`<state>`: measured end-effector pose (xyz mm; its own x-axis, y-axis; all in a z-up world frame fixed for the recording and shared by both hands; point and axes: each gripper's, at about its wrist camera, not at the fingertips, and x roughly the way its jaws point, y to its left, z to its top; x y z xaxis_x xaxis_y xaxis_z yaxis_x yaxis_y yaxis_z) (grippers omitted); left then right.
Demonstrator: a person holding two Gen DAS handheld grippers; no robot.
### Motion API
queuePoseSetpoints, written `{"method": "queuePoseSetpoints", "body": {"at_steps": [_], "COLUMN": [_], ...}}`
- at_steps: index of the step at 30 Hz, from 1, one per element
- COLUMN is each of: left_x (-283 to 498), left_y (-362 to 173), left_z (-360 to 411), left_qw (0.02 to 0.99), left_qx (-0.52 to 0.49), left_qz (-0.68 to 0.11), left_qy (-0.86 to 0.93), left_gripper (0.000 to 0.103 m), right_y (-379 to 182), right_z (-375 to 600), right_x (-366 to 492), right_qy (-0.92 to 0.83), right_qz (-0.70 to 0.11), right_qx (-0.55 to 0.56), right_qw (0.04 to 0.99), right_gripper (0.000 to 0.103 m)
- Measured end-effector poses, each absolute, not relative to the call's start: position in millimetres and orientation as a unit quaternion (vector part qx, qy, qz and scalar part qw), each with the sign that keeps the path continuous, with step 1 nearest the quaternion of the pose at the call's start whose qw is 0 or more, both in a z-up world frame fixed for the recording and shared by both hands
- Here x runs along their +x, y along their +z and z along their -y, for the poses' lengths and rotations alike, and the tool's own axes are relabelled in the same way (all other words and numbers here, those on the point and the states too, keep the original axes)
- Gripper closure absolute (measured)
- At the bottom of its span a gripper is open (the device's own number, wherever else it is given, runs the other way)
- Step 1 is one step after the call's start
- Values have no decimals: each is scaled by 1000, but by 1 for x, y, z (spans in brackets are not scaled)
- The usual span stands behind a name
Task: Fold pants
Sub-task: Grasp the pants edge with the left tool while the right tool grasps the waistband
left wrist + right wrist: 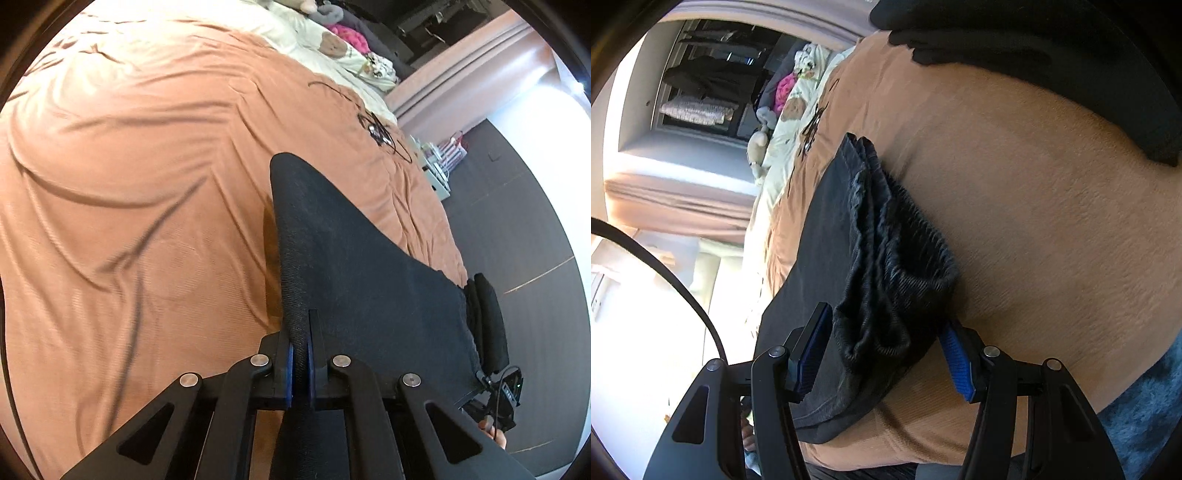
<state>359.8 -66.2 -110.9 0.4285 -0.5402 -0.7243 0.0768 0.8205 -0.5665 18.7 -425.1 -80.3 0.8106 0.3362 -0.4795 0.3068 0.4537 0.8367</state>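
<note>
The black pants (351, 258) lie on the orange-brown bed cover (129, 184) near its edge. My left gripper (300, 332) is shut on a fold of them, and the cloth rises from the cover as a taut ridge to the blue pads. In the right wrist view, a bunched, ribbed end of the pants (894, 258) sits on a flatter layer (816, 240). My right gripper (884, 317) stands open around that bunch. The cloth lies between the blue pads (955, 358) without being squeezed.
Cream pillows and plush toys (332, 44) sit at the bed's head, and a thin dark cable (380, 129) lies on the cover. Dark floor (517, 221) runs along the bed's edge. Another black garment (1034, 55) lies further up the bed. Blue-grey fuzzy cloth (1145, 413) is at the near corner.
</note>
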Motion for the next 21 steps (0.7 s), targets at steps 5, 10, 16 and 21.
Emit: {"method": "queuePoseSetpoints", "body": {"at_steps": [5,10,16,21], "left_x": [350,340,327,317], "left_y": [-108,-107,-100,-97], "left_z": [34,0,-36,-66], "left_qw": [819,823,830,833], "left_qx": [-236,-249,-254,-261], "left_qz": [-494,-490,-482,-478], "left_qy": [-171,-147,-120,-103], "left_gripper": [97,97,97,97], "right_y": [-74,-61,-51,-44], "right_z": [396,368,348,333], "right_x": [45,73,108,125], "right_qy": [14,37,58,88], "right_qz": [-346,-360,-376,-385], "right_qx": [465,430,402,387], "right_qw": [815,827,833,833], "right_gripper": [70,79,80,80]}}
